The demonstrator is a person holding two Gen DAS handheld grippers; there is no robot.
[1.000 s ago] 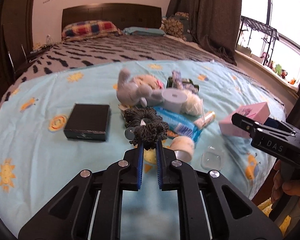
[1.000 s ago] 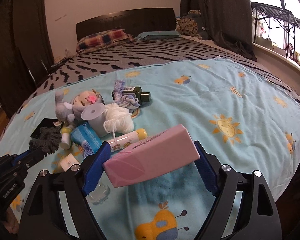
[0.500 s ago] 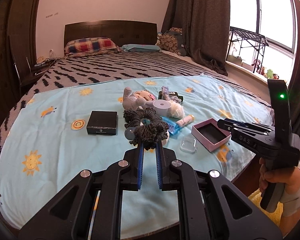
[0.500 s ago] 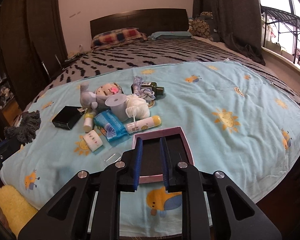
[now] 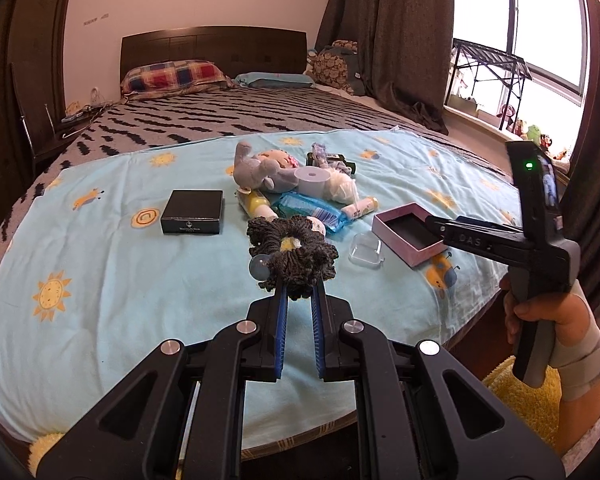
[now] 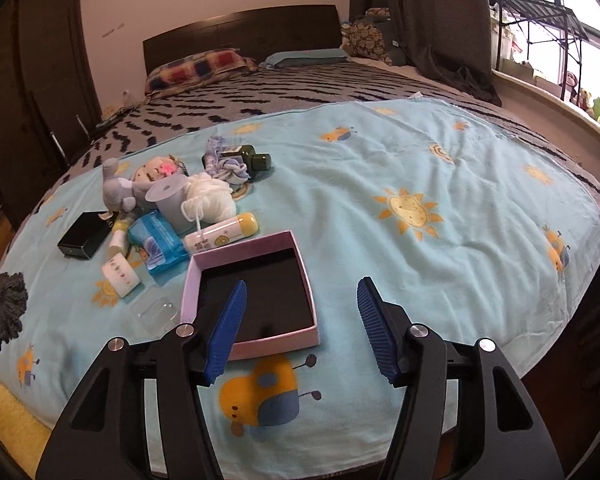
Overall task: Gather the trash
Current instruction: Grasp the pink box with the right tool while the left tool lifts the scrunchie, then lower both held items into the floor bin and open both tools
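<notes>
My left gripper [image 5: 299, 285] is shut on a dark grey knitted scrunchie [image 5: 293, 252] and holds it above the blue blanket; the scrunchie also shows at the left edge of the right wrist view [image 6: 5, 306]. My right gripper [image 6: 300, 300] is open and empty, just above the near edge of an open pink box [image 6: 252, 294] with a black lining. The box lies on the bed near its front edge, also in the left wrist view [image 5: 408, 232]. My right gripper shows there too [image 5: 434, 222], beside the box.
A pile lies behind the box: a grey plush toy [image 6: 120, 190], white roll [image 6: 170, 200], white pouf [image 6: 212, 200], blue wipes pack [image 6: 158, 242], tube [image 6: 222, 232], green bottle [image 6: 248, 158]. A black box [image 6: 84, 236] and clear lid [image 6: 154, 312] lie left. The bed edge is close.
My right gripper set the pink box down on the bed, drew back and opened. Both grippers pulled back from the bed; the left one still holds the scrunchie.
</notes>
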